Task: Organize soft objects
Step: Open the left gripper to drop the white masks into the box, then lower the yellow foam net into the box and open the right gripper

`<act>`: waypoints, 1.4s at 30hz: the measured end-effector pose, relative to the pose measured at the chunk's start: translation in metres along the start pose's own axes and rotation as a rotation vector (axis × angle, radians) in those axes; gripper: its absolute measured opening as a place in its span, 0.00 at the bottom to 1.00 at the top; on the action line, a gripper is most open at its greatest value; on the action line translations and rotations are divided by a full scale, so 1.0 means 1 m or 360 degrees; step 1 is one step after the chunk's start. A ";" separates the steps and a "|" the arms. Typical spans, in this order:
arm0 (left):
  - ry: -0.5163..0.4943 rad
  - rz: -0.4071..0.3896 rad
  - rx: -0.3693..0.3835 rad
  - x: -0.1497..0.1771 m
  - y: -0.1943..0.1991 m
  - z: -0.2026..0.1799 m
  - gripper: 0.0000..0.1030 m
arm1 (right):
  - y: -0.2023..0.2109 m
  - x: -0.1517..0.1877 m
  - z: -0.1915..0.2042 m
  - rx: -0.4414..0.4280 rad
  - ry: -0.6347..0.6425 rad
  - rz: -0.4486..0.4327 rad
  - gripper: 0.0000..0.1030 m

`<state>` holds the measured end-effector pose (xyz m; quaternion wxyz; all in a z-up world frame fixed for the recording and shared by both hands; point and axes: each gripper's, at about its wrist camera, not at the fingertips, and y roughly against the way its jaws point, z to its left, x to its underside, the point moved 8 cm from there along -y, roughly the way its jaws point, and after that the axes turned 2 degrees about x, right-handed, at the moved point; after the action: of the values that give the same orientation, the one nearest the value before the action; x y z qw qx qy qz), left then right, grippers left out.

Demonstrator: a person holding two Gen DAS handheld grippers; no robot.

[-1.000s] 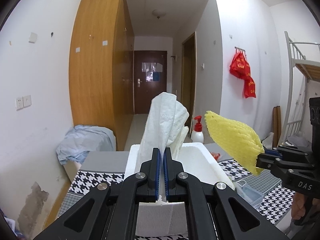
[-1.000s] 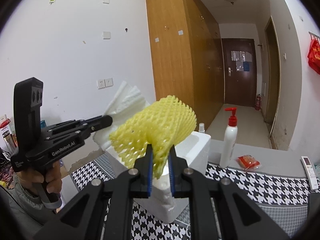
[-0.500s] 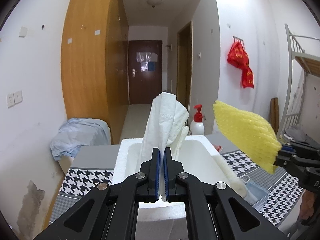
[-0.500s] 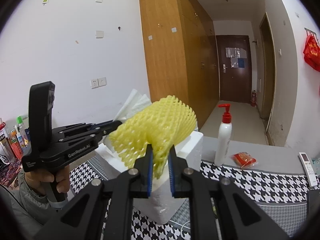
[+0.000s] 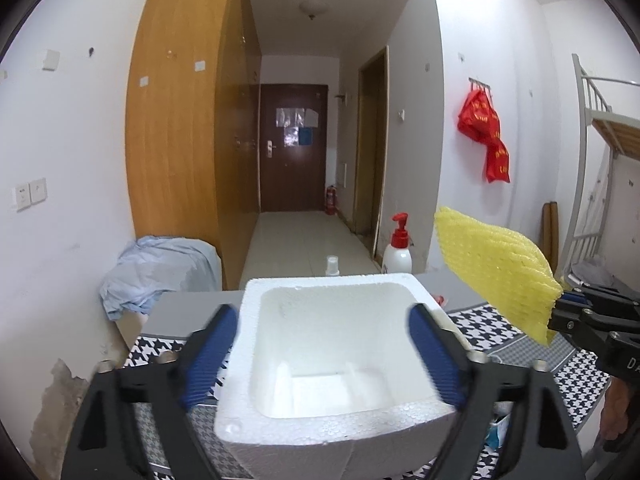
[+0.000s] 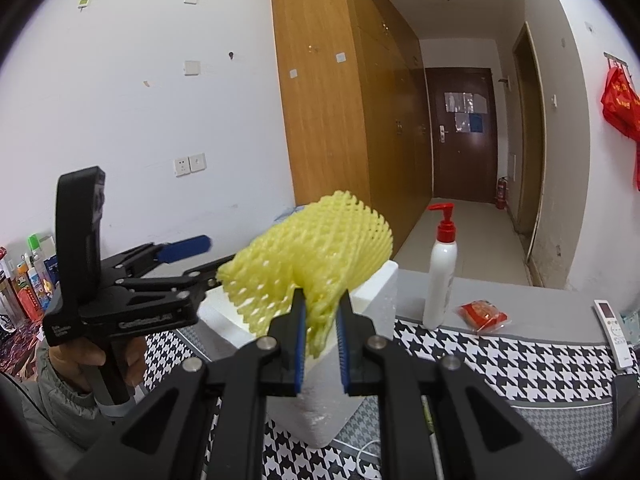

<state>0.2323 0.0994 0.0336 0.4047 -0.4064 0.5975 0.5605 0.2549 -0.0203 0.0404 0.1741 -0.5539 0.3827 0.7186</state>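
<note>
Left wrist view showed the left gripper (image 5: 322, 354) with its jaws spread wide, one blue pad on each side of the white foam box (image 5: 334, 364); they had just been opening, and nothing was between them except the box's open mouth. No tissue could be seen in the jaws; a pale shape on the box floor could not be told for certain.

From the box, the yellow foam net (image 5: 496, 276) hung up and to the right, beyond its right wall and clear of the rim. The right gripper (image 6: 320, 316) had its jaws pinching the net at its lower fold, with the bulk fanning upward and leftward over the box's near corner in the right wrist view.

The net's long axis ran slantwise, its free end toward the box and its pinched end away. By my reading, the right hand was the nearer to the remaining job: it needed to carry the net leftward and down into the box mouth. The left gripper straddled that mouth and would probably have to back off first.

Beyond the box's far wall stood a pump bottle (image 5: 398, 248).
</note>
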 end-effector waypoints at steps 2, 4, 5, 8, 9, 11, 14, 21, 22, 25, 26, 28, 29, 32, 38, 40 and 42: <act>0.0013 -0.0042 0.0006 -0.002 0.006 0.001 0.99 | 0.000 0.000 0.001 0.0001 0.0005 -0.0002 0.16; 0.0019 -0.0057 -0.0008 -0.003 0.010 0.004 0.99 | -0.001 -0.001 0.003 0.0003 0.0010 -0.0001 0.16; 0.0023 -0.0061 -0.0016 -0.004 0.012 0.007 0.99 | -0.001 -0.001 0.004 0.0001 0.0011 0.0000 0.16; 0.0014 -0.0070 -0.0053 -0.004 0.018 0.011 0.99 | -0.003 -0.003 0.006 -0.0004 0.0014 0.0001 0.16; 0.0015 -0.0074 -0.0060 -0.004 0.019 0.013 0.99 | -0.005 -0.003 0.008 -0.0006 0.0016 0.0003 0.16; 0.0032 -0.0084 -0.0065 -0.004 0.024 0.016 0.99 | -0.007 -0.004 0.010 -0.0019 0.0024 0.0004 0.16; 0.0032 -0.0097 -0.0082 -0.003 0.030 0.020 0.99 | -0.011 -0.005 0.014 -0.0031 0.0034 0.0012 0.16; 0.0022 -0.0098 -0.0108 0.000 0.040 0.023 0.99 | -0.021 -0.006 0.022 -0.0078 0.0033 0.0024 0.16; 0.0027 -0.0100 -0.0107 0.001 0.042 0.024 0.99 | -0.023 -0.006 0.023 -0.0093 0.0027 0.0029 0.16; 0.0031 -0.0103 -0.0122 0.004 0.046 0.029 0.99 | -0.029 -0.006 0.025 -0.0102 0.0024 0.0041 0.16; 0.0033 -0.0103 -0.0125 0.005 0.047 0.031 0.99 | -0.031 -0.006 0.026 -0.0106 0.0025 0.0048 0.16; 0.0042 -0.0104 -0.0137 0.006 0.049 0.035 0.99 | -0.034 -0.006 0.028 -0.0100 0.0030 0.0054 0.16; 0.0046 -0.0104 -0.0141 0.006 0.050 0.036 0.99 | -0.036 -0.006 0.029 -0.0099 0.0032 0.0061 0.16; 0.0054 -0.0105 -0.0149 0.008 0.053 0.040 0.99 | -0.043 -0.006 0.031 -0.0111 0.0026 0.0083 0.16; 0.0063 -0.0109 -0.0142 0.009 0.055 0.043 0.99 | -0.051 -0.006 0.033 -0.0097 0.0020 0.0106 0.16; 0.0073 -0.0107 -0.0137 0.010 0.054 0.044 0.99 | -0.054 -0.005 0.033 -0.0084 0.0023 0.0119 0.17; 0.0081 -0.0105 -0.0133 0.011 0.053 0.046 0.99 | -0.058 -0.003 0.033 -0.0078 0.0022 0.0137 0.17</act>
<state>0.1803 0.1477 0.0396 0.3901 -0.4565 0.5700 0.5608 0.2735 0.0427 0.0256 0.1266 -0.5460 0.3896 0.7308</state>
